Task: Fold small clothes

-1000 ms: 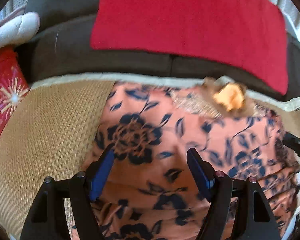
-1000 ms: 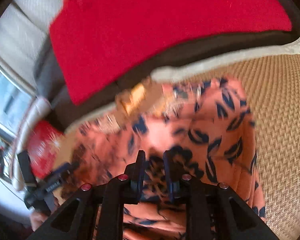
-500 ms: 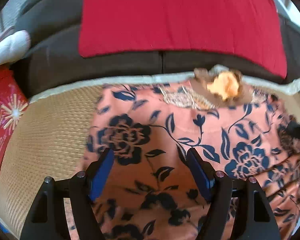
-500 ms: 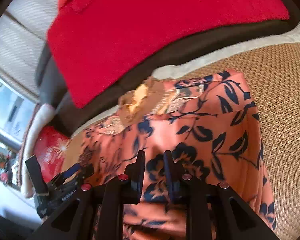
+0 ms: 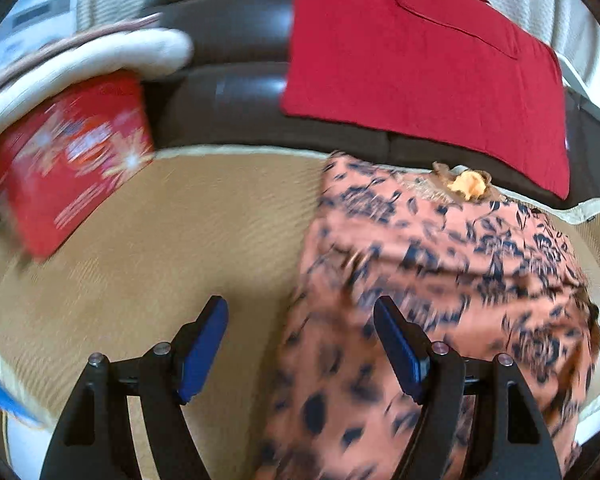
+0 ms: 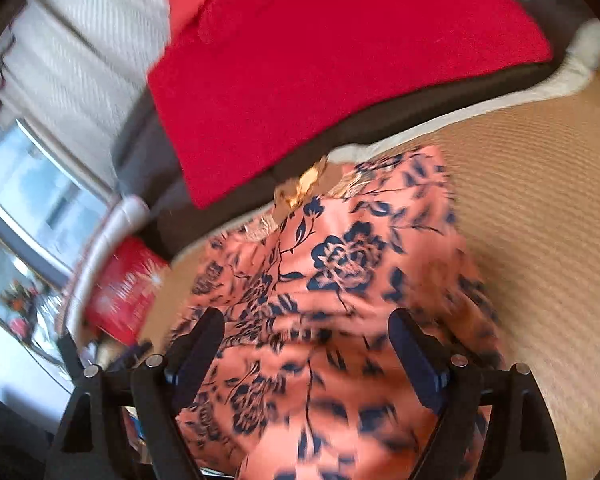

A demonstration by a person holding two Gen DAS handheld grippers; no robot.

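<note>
**Mia:** Is the folding done?

**Ben:** Some of it, I think. The orange flower dress (image 5: 440, 280) lies in a long strip on the woven mat (image 5: 180, 240), in the middle and right of the left picture. It looks folded in from the sides. It may need one more fold, bottom up to the neck.

**Mia:** Are the claws holding it?

**Ben:** No. The right claw (image 6: 306, 344) has just been opening, and now its jaws are wide apart with the dress under them, not pinched. The left claw (image 5: 300, 338) is wide open too. It sits over the dress's left edge, with bare mat under one side.

**Mia:** Is there room to move?

**Ben:** Lots of bare mat at the left. A red box (image 5: 72, 152) sits at the upper left, well away. The dress top is close to the mat's back edge, by the dark sofa (image 5: 228, 100) with the red cloth (image 5: 420, 60). So there's little room behind.
</note>
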